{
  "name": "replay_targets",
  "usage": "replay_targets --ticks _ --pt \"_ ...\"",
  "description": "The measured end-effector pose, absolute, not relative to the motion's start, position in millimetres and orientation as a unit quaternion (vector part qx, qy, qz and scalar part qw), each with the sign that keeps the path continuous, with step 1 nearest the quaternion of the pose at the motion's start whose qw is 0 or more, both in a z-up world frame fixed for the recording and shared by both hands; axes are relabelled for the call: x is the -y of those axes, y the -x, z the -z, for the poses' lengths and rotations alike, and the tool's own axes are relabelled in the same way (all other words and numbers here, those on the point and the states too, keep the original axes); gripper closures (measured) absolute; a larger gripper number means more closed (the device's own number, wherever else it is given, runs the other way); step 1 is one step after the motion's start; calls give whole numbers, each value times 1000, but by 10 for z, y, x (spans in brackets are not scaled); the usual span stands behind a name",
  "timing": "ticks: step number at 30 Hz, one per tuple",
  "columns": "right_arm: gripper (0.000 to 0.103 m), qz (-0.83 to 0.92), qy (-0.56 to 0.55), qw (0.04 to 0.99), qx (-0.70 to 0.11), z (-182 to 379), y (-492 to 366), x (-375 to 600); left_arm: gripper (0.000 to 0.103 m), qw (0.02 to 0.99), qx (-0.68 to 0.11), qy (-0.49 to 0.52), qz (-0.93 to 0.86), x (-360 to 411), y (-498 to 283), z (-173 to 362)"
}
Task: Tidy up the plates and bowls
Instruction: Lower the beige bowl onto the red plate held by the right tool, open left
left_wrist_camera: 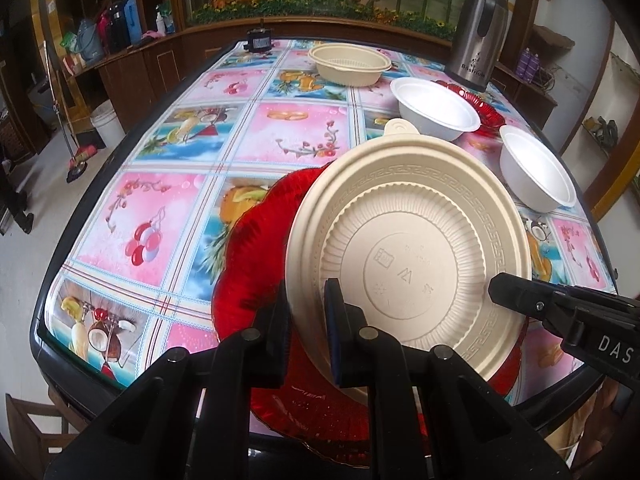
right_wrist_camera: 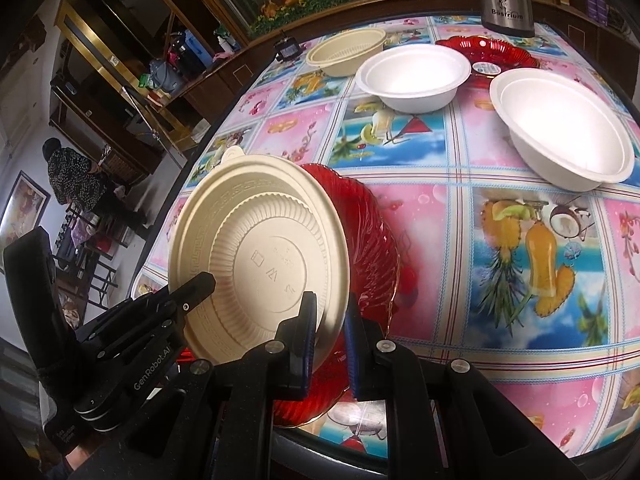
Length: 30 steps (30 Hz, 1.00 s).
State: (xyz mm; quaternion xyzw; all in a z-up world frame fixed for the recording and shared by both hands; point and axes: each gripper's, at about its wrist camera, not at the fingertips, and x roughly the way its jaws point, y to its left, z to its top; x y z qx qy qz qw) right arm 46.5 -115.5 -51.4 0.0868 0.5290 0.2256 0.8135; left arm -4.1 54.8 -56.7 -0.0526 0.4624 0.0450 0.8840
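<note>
A cream plastic plate [left_wrist_camera: 408,248] with a ribbed bottom is held tilted, underside facing the cameras, above a red glass plate [left_wrist_camera: 256,248] at the table's near edge. My left gripper [left_wrist_camera: 308,328] is shut on the cream plate's near rim. My right gripper [right_wrist_camera: 332,332] is shut on the same plate [right_wrist_camera: 260,256] at its other rim; the red plate [right_wrist_camera: 372,240] lies behind it. Each gripper shows in the other's view: the right one [left_wrist_camera: 560,312] and the left one [right_wrist_camera: 160,308].
Two white foam bowls [right_wrist_camera: 412,76] [right_wrist_camera: 560,132], a cream bowl [right_wrist_camera: 348,52] and a second red plate [right_wrist_camera: 488,50] stand further back on the patterned tablecloth [right_wrist_camera: 420,208]. A steel thermos [left_wrist_camera: 476,40] stands at the far right, a small black object [left_wrist_camera: 260,40] at the far edge.
</note>
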Motion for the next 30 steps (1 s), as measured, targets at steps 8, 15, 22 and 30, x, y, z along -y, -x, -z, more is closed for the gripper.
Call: replay_targets --ticks 8,15,22,30 --pt "89 -226 -77 805 -544 577 -494 1109 90 875 -479 59 -41 -578 43 642" --pt "86 -226 -72 799 -552 608 -499 1088 89 874 -481 66 -36 -613 47 626" --pt "75 -234 -75 796 -554 598 -508 1072 72 875 -476 77 -34 -691 73 542" --pt "58 -259 -103 797 -536 397 -524 1196 47 891 -444 94 -14 -830 -9 153"
